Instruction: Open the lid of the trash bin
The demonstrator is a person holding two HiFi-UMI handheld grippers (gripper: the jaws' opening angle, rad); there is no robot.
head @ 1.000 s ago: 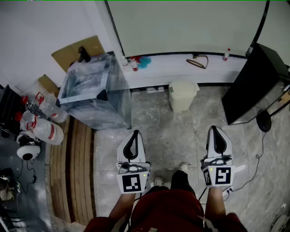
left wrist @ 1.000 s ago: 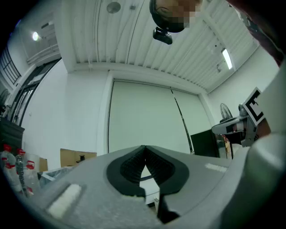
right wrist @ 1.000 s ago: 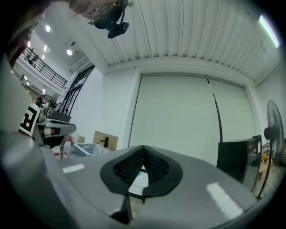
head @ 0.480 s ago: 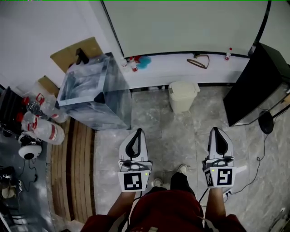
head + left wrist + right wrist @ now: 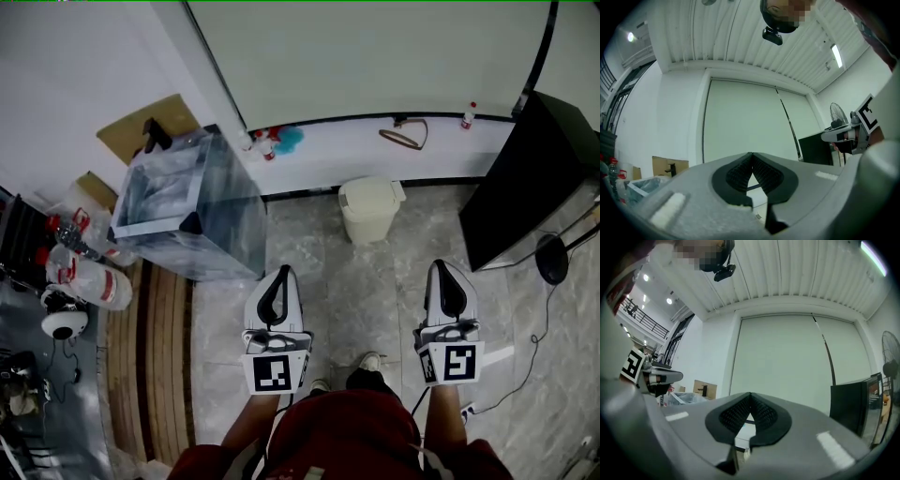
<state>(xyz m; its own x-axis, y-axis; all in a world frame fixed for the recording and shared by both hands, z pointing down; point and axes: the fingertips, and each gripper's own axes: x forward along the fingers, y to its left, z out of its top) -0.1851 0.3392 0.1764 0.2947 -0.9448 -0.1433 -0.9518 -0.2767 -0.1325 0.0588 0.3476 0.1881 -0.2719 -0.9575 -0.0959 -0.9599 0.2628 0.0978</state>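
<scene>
Head camera looks steeply down on left gripper (image 5: 281,274) and right gripper (image 5: 442,267); their own cameras face the pale wall (image 5: 375,56) ahead.

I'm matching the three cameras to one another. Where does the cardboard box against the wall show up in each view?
Head view: the cardboard box sits at the upper left, against the white wall.
Left gripper view: the box is low at the far left.
Right gripper view: the box is left of centre, at the foot of the wall.
Shared landmark: the black panel, at the right in all three.
</scene>
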